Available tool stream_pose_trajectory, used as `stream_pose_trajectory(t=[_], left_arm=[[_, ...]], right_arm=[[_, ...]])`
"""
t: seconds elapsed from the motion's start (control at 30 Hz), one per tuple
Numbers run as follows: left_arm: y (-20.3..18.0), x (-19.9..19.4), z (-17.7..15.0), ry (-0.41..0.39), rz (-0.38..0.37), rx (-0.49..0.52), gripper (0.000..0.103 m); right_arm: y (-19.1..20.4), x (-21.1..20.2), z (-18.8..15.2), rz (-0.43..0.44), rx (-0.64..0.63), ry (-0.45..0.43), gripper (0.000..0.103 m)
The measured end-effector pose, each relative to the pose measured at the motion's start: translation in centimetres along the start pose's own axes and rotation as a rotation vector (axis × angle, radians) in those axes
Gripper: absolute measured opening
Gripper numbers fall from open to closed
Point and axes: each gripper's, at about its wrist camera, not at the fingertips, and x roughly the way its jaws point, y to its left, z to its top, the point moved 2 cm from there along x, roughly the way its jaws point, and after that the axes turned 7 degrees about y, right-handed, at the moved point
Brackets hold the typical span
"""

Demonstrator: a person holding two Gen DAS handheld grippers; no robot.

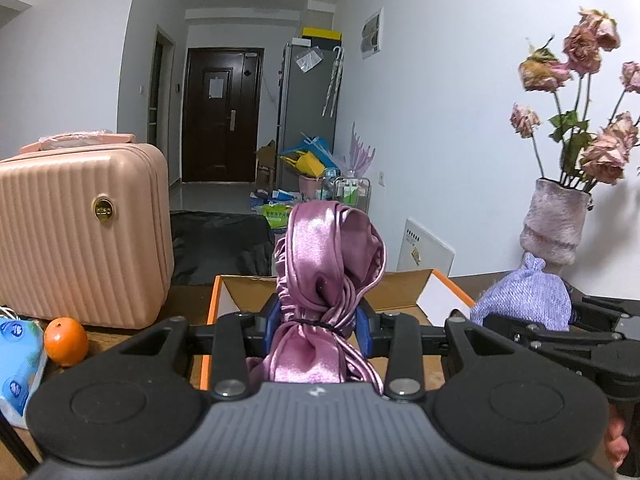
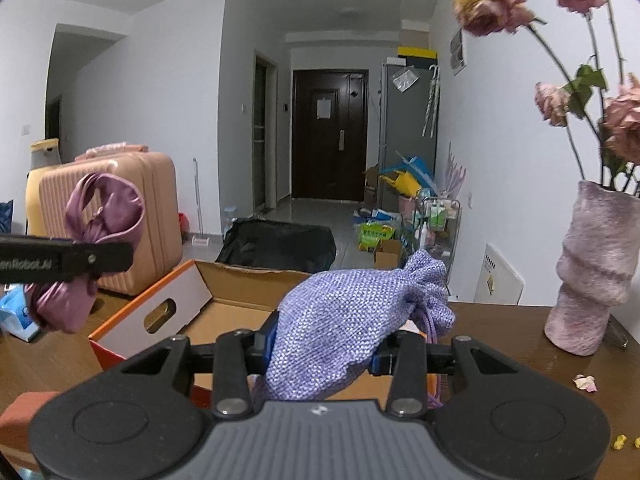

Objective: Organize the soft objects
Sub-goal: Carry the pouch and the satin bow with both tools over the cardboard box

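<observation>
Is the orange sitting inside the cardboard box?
No, the orange sits on the table outside the cardboard box, in front of the pink suitcase.

the open cardboard box sits straight ahead of both grippers, its top unobstructed — the raised flaps at left and back are the only edges to clear. left of it the pink suitcase stands close, with an orange and a blue packet in front. to the right, bare tabletop runs to the vase, whose drooping flowers overhang that side.
</observation>
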Motion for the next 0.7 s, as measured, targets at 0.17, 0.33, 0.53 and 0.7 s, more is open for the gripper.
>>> stream_pose_trajectory(t=[0.17,0.33,0.53,0.7], left_arm=[[0.9,2.1,0.9,0.022,0.017,-0.008,0.037],[1.6,4.2,1.5,0.053,0.037,-0.024,0.037],[2.2,6.5,1.1,0.113,0.083,-0.047,0.037],[2.0,7.9,0.2,0.15,0.115,-0.034,0.037]], right_arm=[[0.4,2.2,0.1,0.008,-0.012,0.045,0.039],[0.7,4.5,-0.3,0.011,0.002,0.083,0.039],[0.6,6.0,-1.0,0.033,0.036,0.089,0.039],[0.3,6.7,-1.1,0.042,0.064,0.087,0.039]])
